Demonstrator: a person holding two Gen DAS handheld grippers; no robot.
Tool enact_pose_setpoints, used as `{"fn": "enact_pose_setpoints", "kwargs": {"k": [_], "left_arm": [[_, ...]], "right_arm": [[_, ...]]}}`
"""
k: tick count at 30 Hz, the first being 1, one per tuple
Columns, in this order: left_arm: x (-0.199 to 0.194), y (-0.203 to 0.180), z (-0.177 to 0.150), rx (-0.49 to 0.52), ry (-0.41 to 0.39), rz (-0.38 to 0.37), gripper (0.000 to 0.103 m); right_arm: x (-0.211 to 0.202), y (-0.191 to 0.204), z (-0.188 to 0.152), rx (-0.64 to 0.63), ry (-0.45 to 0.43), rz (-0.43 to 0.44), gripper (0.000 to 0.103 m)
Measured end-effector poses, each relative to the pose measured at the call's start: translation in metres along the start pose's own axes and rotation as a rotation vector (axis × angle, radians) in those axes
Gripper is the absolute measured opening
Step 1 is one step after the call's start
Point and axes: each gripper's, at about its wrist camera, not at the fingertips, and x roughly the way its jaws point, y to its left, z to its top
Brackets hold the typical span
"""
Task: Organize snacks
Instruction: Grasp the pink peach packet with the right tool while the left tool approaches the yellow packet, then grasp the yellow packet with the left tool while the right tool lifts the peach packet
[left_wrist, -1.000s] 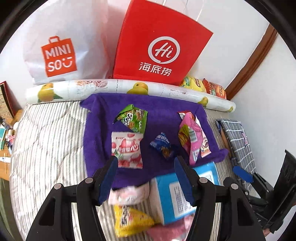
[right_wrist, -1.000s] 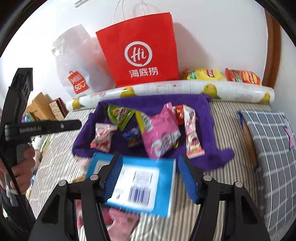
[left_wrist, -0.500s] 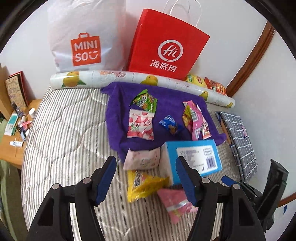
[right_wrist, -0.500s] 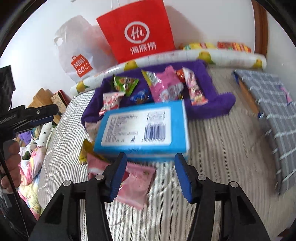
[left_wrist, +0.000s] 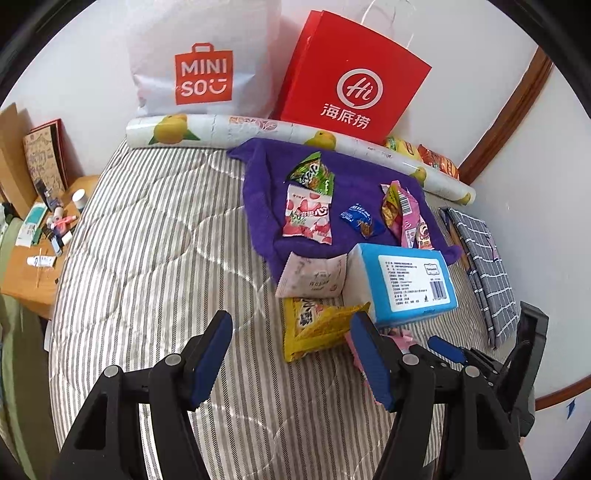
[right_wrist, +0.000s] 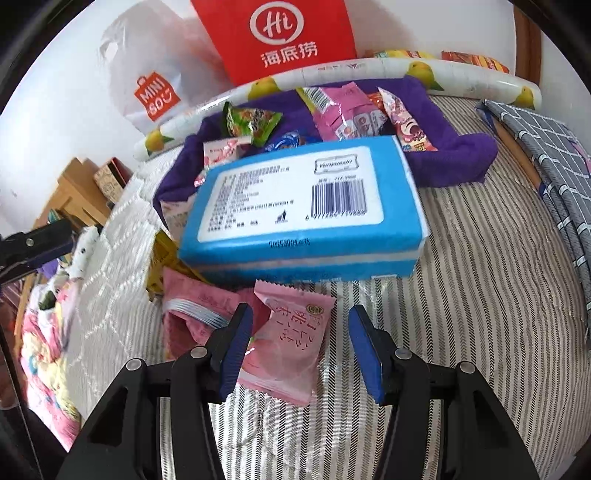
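Note:
Several snack packets lie on a purple towel (left_wrist: 266, 206) on a striped mattress, among them a green one (left_wrist: 312, 177) and a pink-white one (left_wrist: 308, 216). In front of the towel lie a blue tissue pack (left_wrist: 402, 282), a pale pouch (left_wrist: 314, 277) and a yellow bag (left_wrist: 319, 326). My left gripper (left_wrist: 291, 362) is open and empty above the mattress. My right gripper (right_wrist: 301, 350) is open, with a pink packet (right_wrist: 286, 343) lying between its fingers, just below the blue pack (right_wrist: 303, 206).
A white Miniso bag (left_wrist: 203, 62), a red paper bag (left_wrist: 351, 77) and a fruit-print roll (left_wrist: 258, 133) stand along the wall. A checked grey cloth (left_wrist: 484, 266) lies at the right. A wooden side table (left_wrist: 40, 243) with small items stands at the left.
Both grippers have pulled back towards the near edge of the mattress. The right one moved off the blue pack and now straddles the pink packet. The left view has widened.

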Motion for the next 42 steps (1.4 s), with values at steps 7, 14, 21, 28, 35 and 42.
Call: {"fn": "enact_pose_setpoints", "kwargs": {"k": [7, 14, 21, 28, 35, 42], "left_arm": [[-0.001, 0.008, -0.005, -0.011, 0.003, -0.005, 0.065], [0.006, 0.011, -0.007, -0.02, 0.016, -0.011, 0.065], [0.017, 0.01, -0.01, -0.011, 0.035, -0.01, 0.065], [0.037, 0.001, -0.013, 0.011, 0.068, -0.026, 0.065], [0.061, -0.02, -0.01, 0.042, 0.081, -0.065, 0.07], [0.087, -0.027, -0.007, 0.051, 0.123, -0.074, 0.07]], "right_arm": [[0.005, -0.011, -0.007, -0.018, 0.037, -0.081, 0.054], [0.01, -0.007, -0.009, -0.074, 0.039, -0.098, 0.056], [0.015, 0.0, -0.01, -0.147, -0.004, -0.157, 0.044], [0.003, -0.019, -0.01, -0.11, -0.029, -0.171, 0.042], [0.003, -0.039, -0.012, -0.076, -0.029, -0.182, 0.042], [0.004, -0.038, -0.013, -0.099, -0.038, -0.182, 0.042]]}}
